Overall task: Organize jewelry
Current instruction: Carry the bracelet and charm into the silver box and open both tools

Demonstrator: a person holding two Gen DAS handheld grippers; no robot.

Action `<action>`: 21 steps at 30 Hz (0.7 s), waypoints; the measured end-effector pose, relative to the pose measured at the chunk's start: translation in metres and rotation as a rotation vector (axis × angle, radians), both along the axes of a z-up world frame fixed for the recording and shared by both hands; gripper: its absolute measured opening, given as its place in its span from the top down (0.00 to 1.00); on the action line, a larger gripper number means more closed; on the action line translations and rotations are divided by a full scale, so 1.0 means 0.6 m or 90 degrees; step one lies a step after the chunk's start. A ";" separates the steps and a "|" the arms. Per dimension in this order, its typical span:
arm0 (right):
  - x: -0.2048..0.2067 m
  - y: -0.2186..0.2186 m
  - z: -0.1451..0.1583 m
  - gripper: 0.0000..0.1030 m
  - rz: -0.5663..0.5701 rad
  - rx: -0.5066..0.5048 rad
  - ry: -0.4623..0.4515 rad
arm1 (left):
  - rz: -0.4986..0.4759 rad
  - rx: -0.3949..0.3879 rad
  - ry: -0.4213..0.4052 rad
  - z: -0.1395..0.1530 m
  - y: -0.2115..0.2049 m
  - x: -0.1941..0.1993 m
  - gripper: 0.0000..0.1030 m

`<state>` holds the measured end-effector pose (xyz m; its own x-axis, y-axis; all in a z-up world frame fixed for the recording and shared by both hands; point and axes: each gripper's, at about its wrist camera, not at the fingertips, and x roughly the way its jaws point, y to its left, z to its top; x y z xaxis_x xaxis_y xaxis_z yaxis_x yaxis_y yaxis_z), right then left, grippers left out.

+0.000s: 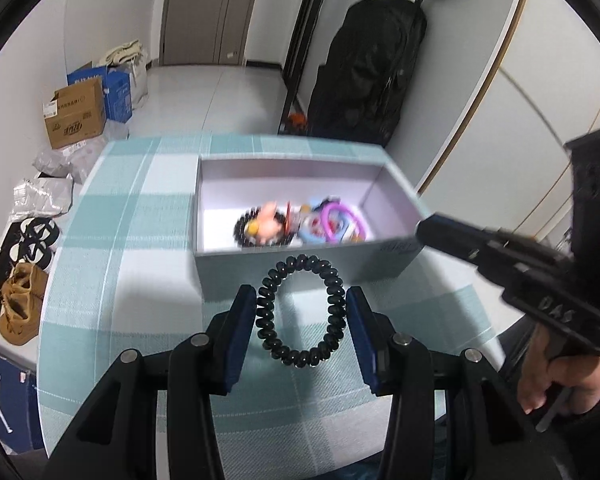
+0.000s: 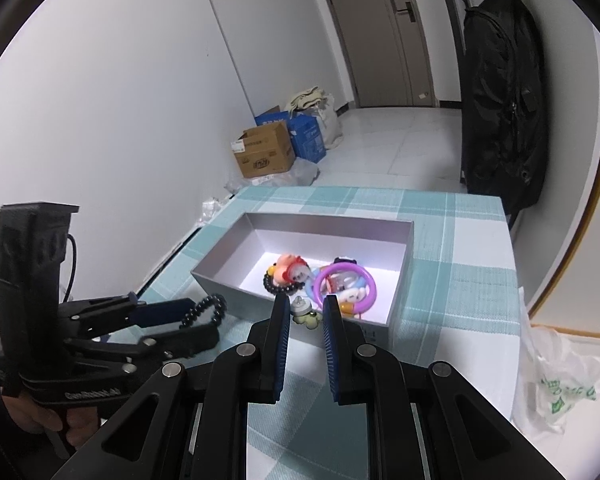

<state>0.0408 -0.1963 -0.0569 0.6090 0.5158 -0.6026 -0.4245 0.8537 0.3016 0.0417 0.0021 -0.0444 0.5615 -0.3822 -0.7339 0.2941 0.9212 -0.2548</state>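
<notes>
While the left gripper (image 1: 302, 304) hangs above the checked counter (image 1: 140, 220), a black coiled hair tie (image 1: 300, 312) sits upright between its jaws, pressed from 9 and 3 o'clock, so the jaws are grasping it. From the right wrist view the same hair tie (image 2: 206, 310) sticks out past the left gripper (image 2: 198, 320) at about 9 o'clock from the grey box (image 2: 400, 300). That box (image 1: 300, 266) lies just beyond the hair tie at 12 o'clock in the left wrist view, and it holds a heap of trinkets: a purple ring (image 2: 344, 286), a dark bead bracelet (image 2: 280, 286) and a small pink figure (image 2: 290, 270). The right gripper (image 2: 306, 314) is clenched with nothing held; a little charm (image 2: 303, 312) lies on the counter beyond its tips, against the box's near wall. The right gripper (image 1: 424, 230) reaches the box's corner at 3 o'clock.
</notes>
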 end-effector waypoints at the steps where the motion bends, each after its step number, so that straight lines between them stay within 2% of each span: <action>1: 0.001 -0.001 0.001 0.85 -0.002 0.004 0.000 | -0.009 -0.010 -0.002 0.003 0.002 0.001 0.61; 12: 0.025 -0.005 -0.001 0.85 -0.019 0.029 0.026 | -0.021 -0.047 -0.054 0.031 0.009 0.018 0.61; 21: 0.051 0.001 0.007 0.85 -0.015 0.057 0.022 | 0.002 -0.042 -0.071 0.030 0.010 0.057 0.61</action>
